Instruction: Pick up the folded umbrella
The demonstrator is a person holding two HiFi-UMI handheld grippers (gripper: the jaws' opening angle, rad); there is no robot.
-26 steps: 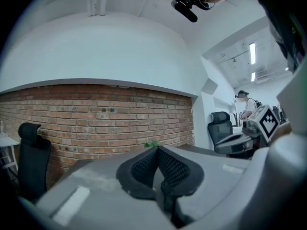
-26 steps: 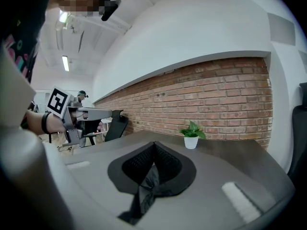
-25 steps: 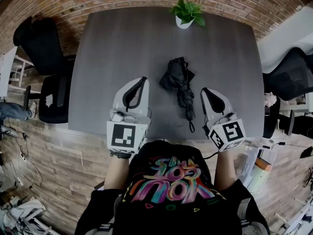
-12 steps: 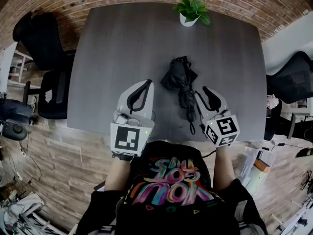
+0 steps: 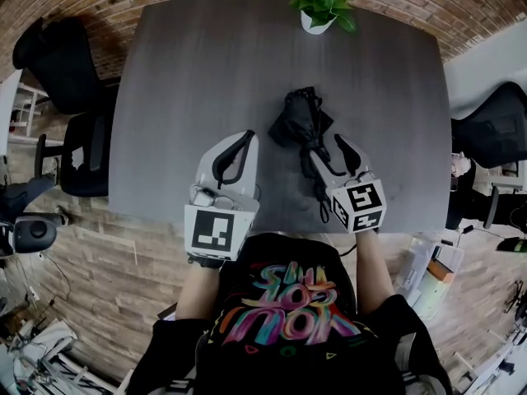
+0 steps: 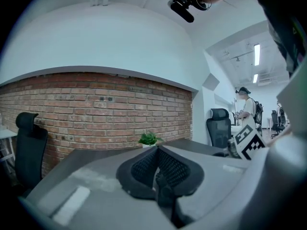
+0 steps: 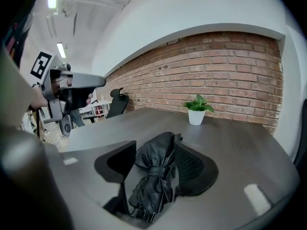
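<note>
The folded black umbrella (image 5: 303,130) lies on the dark grey table (image 5: 206,72), handle end toward me. My right gripper (image 5: 325,151) straddles its lower part. In the right gripper view the umbrella (image 7: 156,176) lies between the two jaws, which are opening; the pads do not press on it. My left gripper (image 5: 245,135) hovers over the table to the umbrella's left, apart from it. In the left gripper view this left gripper (image 6: 157,150) has its jaws shut with nothing between them.
A small potted plant (image 5: 321,11) stands at the table's far edge in front of a brick wall. Black office chairs stand at the left (image 5: 58,64) and right (image 5: 494,122) of the table. The table's near edge runs just in front of my body.
My right gripper has moved left and down onto the umbrella, and its jaws have gone from shut to open around it. The left gripper has barely moved.
</note>
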